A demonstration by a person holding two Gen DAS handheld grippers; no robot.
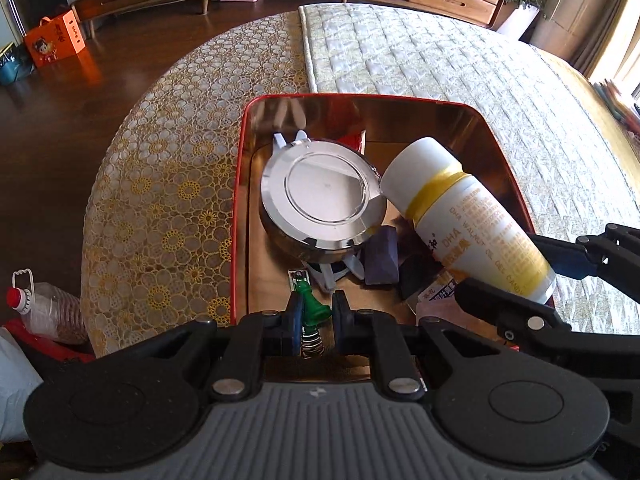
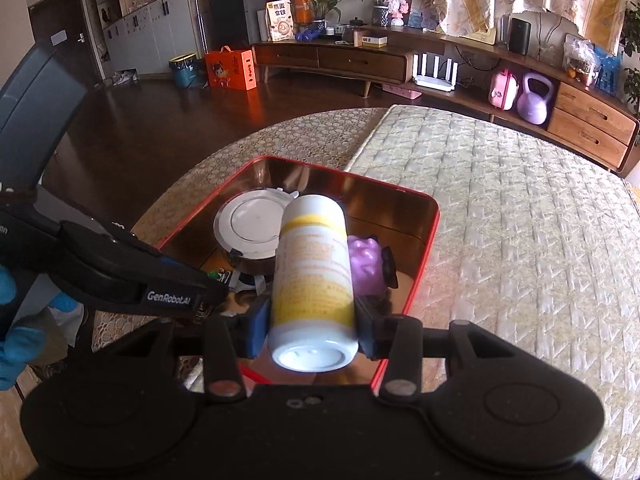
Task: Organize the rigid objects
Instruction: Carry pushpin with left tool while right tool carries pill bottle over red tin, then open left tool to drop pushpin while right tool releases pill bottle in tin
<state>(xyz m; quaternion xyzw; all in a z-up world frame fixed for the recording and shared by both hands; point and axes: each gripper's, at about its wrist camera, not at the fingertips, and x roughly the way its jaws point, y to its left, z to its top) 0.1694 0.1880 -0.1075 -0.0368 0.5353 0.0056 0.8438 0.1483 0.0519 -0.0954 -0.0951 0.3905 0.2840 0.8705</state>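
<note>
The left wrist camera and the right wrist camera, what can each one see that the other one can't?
Only the left wrist view shows the green toy with a spring pinched in the left tool, plus a purple block. Only the right wrist view shows a purple figure behind the bottle, and a blue-gloved hand. Both show the red tray, the shiny round tin and the white-and-yellow bottle gripped by the right tool.
</note>
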